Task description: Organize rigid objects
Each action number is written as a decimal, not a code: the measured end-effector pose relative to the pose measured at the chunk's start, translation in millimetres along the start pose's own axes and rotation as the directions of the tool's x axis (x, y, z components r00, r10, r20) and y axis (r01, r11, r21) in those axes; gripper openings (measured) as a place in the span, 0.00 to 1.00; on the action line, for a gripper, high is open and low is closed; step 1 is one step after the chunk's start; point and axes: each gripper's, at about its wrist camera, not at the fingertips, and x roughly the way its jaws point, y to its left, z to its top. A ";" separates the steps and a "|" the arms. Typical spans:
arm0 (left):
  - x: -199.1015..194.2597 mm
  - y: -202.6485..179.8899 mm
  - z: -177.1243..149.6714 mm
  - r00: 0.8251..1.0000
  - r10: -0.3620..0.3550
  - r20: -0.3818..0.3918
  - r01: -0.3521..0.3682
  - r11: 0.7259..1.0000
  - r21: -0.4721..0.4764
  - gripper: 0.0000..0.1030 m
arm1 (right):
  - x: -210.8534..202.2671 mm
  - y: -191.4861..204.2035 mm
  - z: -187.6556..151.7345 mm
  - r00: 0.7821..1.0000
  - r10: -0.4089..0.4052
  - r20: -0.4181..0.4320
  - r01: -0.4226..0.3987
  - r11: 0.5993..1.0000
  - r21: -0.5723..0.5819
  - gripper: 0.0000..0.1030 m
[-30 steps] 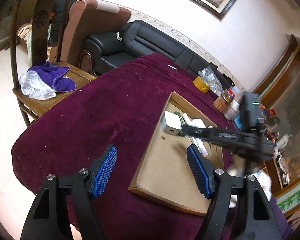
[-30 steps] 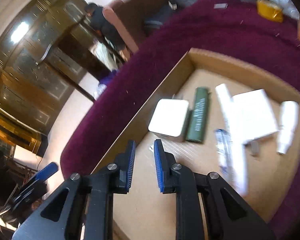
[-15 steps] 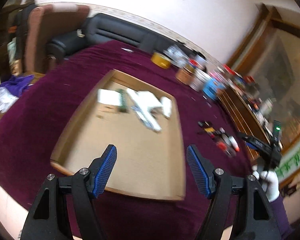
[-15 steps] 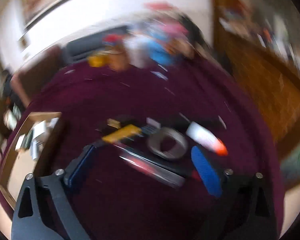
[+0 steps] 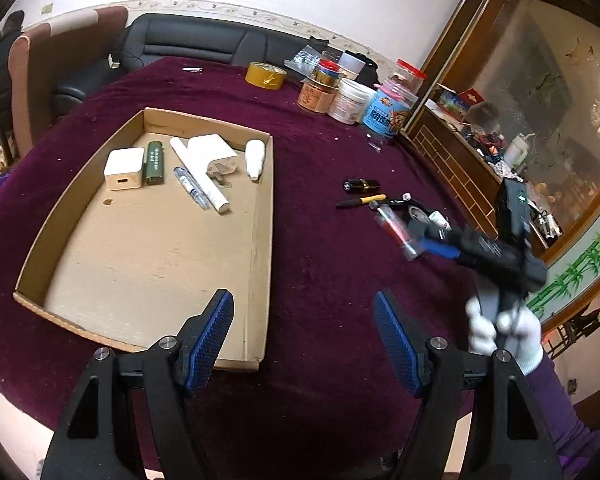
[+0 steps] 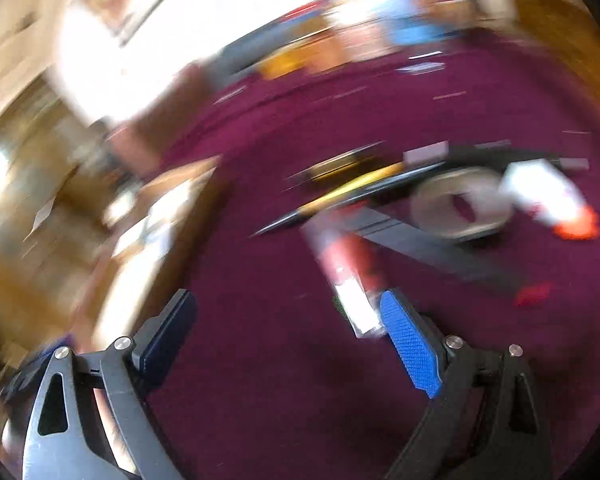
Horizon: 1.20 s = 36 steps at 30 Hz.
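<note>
A shallow cardboard tray [image 5: 260,216] lies on the purple tablecloth and holds a white charger [image 5: 123,169], a green stick [image 5: 155,162], white tubes and a white box. To its right lie loose items: a black lipstick [image 5: 362,186], a yellow-black pen [image 5: 360,201], a tape ring [image 6: 462,202] and a red clear-cased item [image 5: 394,228]. My left gripper [image 5: 303,336] is open and empty above the tray's near right corner. My right gripper [image 6: 288,338] is open; it hovers just before the red item [image 6: 346,264], which looks blurred. It also shows in the left wrist view [image 5: 428,240].
Jars and tins [image 5: 350,94] and a yellow tape roll [image 5: 265,75] stand at the table's far side. A black sofa [image 5: 204,46] and an armchair [image 5: 56,60] are behind. A wooden cabinet [image 5: 480,148] is at the right.
My right gripper left the tray, swung right to the loose items and opened wide. My left gripper turned right, staying open.
</note>
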 end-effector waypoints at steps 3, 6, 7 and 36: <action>2.2 -1.7 0.5 1.000 0.009 -0.004 -0.009 1.000 -0.001 0.65 | -10.6 23.4 -8.8 1.000 0.007 0.020 -0.005 0.996 -0.093 0.91; 8.6 -6.5 0.4 1.000 0.001 -0.016 -0.001 1.000 0.011 0.65 | -34.3 10.6 -7.3 0.983 -0.144 0.111 0.150 0.988 -0.045 0.91; 11.0 -9.0 -0.4 1.000 -0.008 -0.024 0.008 1.000 0.015 0.65 | -38.1 2.5 -4.7 0.968 -0.221 0.122 0.226 0.974 -0.025 0.91; 33.2 -32.5 -3.3 0.996 -0.015 -0.090 0.022 0.997 0.071 0.65 | 21.7 -26.4 20.5 0.766 -0.643 0.017 0.642 0.762 -0.085 0.24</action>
